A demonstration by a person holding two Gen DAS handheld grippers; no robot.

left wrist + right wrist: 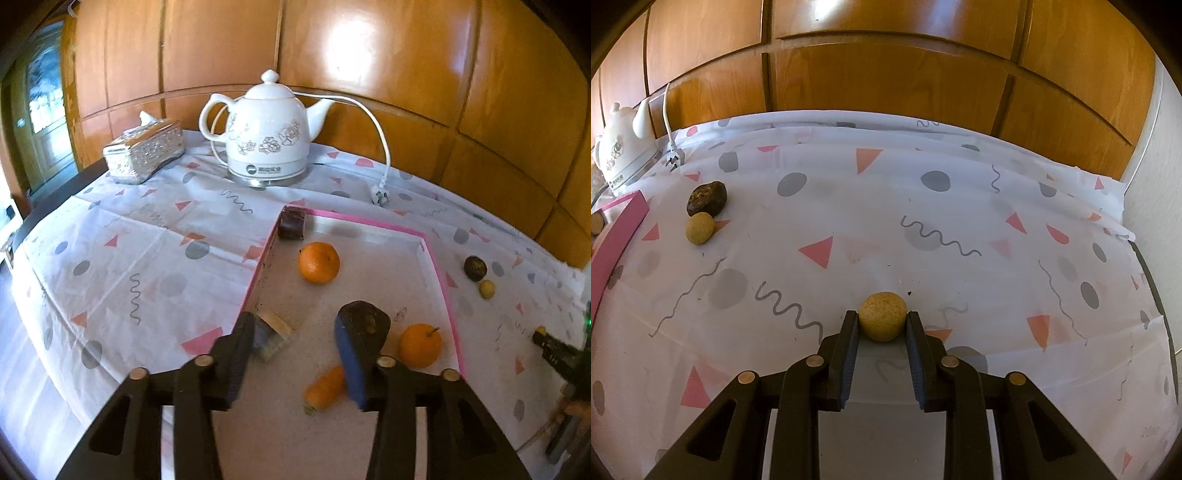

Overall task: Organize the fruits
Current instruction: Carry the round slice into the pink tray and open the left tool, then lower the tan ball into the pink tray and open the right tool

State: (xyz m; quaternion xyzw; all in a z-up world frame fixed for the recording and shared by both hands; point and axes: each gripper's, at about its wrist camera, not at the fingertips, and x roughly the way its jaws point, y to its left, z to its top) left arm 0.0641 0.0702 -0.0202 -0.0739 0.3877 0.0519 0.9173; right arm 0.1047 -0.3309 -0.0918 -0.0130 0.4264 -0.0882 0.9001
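Note:
My left gripper (pixel 295 325) is open above a pink-rimmed white tray (pixel 439 266). In the tray lie two oranges (pixel 318 262) (pixel 420 345), a carrot (pixel 325 387), a dark fruit (pixel 365 321) by the right finger, a dark block (pixel 291 223) and a small wrapped piece (pixel 273 332). My right gripper (pixel 882 317) has its fingers around a small yellow round fruit (pixel 882 315) on the tablecloth. Another small yellow fruit (pixel 699 228) and a dark brown fruit (pixel 706 197) lie outside the tray; they also show in the left wrist view (pixel 487 288) (pixel 475 267).
A white kettle (pixel 264 133) with cord and plug (pixel 380 194) stands at the back beside a silver tissue box (pixel 144 151). Wooden panels (pixel 886 74) back the table. The patterned cloth (pixel 923 221) drops off at the right edge.

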